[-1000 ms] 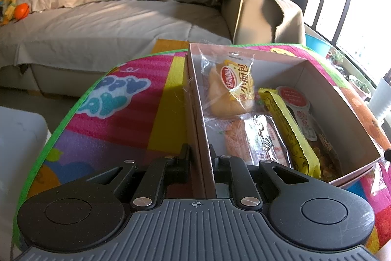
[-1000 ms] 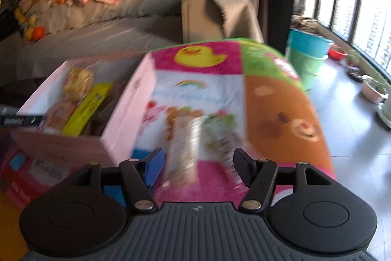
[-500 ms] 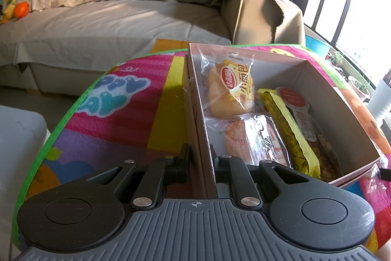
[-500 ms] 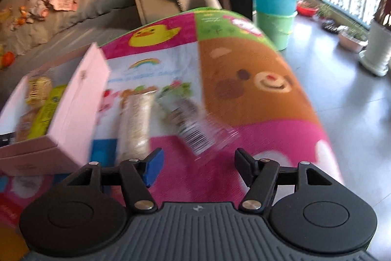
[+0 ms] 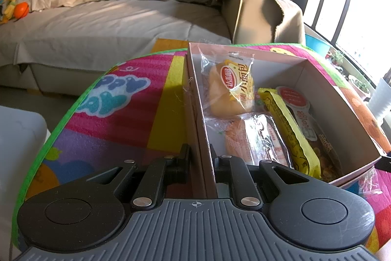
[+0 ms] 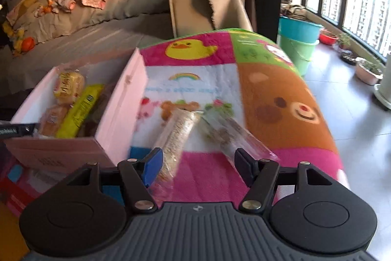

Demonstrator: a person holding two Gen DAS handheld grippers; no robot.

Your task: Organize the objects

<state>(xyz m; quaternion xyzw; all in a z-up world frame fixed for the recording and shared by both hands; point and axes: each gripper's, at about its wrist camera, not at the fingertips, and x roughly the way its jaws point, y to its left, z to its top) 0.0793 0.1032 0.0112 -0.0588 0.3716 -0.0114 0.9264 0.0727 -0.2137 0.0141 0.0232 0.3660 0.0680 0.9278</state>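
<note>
My left gripper (image 5: pixel 198 158) is shut on the near left wall of the pink cardboard box (image 5: pixel 195 99). The box holds a bread pack (image 5: pixel 232 87), a second bun pack (image 5: pixel 254 138), a yellow snack bar (image 5: pixel 288 129) and a red-labelled pack (image 5: pixel 300 109). In the right wrist view the box (image 6: pixel 122 99) stands at the left. My right gripper (image 6: pixel 198 163) is open and empty, just above two clear-wrapped snack packs on the mat: a long biscuit roll (image 6: pixel 178 136) and a blurred pack (image 6: pixel 232 133).
A colourful play mat (image 6: pixel 268 94) covers the table. A grey sofa (image 5: pixel 110 23) with clothes and toys runs behind. Teal and green buckets (image 6: pixel 298 40) and plant pots stand on the floor by the window at right.
The right gripper has swung back left, so the box and both snack packs sit in front of it again. The left gripper keeps its hold on the box wall, unmoved.
</note>
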